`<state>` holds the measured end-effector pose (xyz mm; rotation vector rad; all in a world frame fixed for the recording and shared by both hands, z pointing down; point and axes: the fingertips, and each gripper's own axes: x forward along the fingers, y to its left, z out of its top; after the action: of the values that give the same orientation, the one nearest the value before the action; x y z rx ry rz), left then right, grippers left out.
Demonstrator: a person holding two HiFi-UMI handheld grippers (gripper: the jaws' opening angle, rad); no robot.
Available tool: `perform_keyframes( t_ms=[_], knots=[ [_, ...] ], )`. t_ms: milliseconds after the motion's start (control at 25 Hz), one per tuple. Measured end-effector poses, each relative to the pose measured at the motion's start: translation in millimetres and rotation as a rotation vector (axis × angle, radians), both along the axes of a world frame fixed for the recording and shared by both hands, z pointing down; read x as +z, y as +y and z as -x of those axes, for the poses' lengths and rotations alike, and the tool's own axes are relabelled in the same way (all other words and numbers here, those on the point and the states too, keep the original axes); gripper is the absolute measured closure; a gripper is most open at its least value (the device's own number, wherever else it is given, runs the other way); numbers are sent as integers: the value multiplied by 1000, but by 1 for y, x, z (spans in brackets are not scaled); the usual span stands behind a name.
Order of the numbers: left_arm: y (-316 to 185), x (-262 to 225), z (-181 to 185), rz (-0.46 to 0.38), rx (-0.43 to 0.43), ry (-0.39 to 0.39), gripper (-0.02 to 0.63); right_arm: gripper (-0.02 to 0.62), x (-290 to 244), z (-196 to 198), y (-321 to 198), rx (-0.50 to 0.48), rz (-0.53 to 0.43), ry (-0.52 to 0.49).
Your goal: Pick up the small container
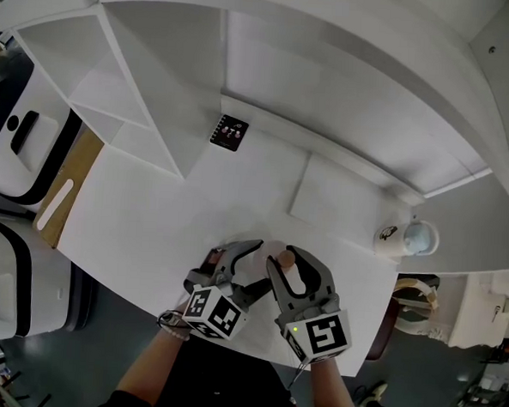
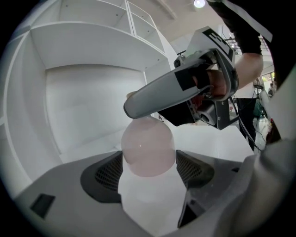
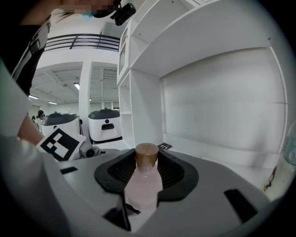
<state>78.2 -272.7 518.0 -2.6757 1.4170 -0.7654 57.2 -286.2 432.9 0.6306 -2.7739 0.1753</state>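
Note:
The small container is a pale pink bottle (image 3: 142, 190) with a brown wooden stopper (image 3: 146, 155). My right gripper (image 3: 144, 185) is shut on its body, and the stopper sticks out past the pads. In the left gripper view the bottle's rounded end (image 2: 148, 148) sits between the wide-set pads of my left gripper (image 2: 149, 172), which is open; a right gripper finger (image 2: 162, 95) crosses above it. In the head view both grippers meet over the near table edge: the left gripper (image 1: 259, 265), the right gripper (image 1: 296, 270), and the stopper (image 1: 285, 260) between them.
A white table (image 1: 150, 226) stands against white shelving (image 1: 133, 79). A small black marker card (image 1: 234, 133) lies at the back. A cup and a glass jar (image 1: 407, 238) stand at the table's right end. White machines (image 1: 17, 141) stand on the floor at the left.

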Motion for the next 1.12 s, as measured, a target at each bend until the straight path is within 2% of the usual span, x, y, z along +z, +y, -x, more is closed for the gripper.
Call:
perform_keyframes(
  t_ms=[240, 800, 1120],
  knots=[
    [7, -25, 1, -28, 44, -39, 253, 448, -24, -2, 9, 13, -12, -30],
    [27, -94, 6, -83, 63, 6, 256, 448, -91, 3, 32, 6, -105, -62],
    [38, -122, 8, -93, 68, 0, 258, 448, -119, 5, 45, -9, -138, -78]
  ],
)
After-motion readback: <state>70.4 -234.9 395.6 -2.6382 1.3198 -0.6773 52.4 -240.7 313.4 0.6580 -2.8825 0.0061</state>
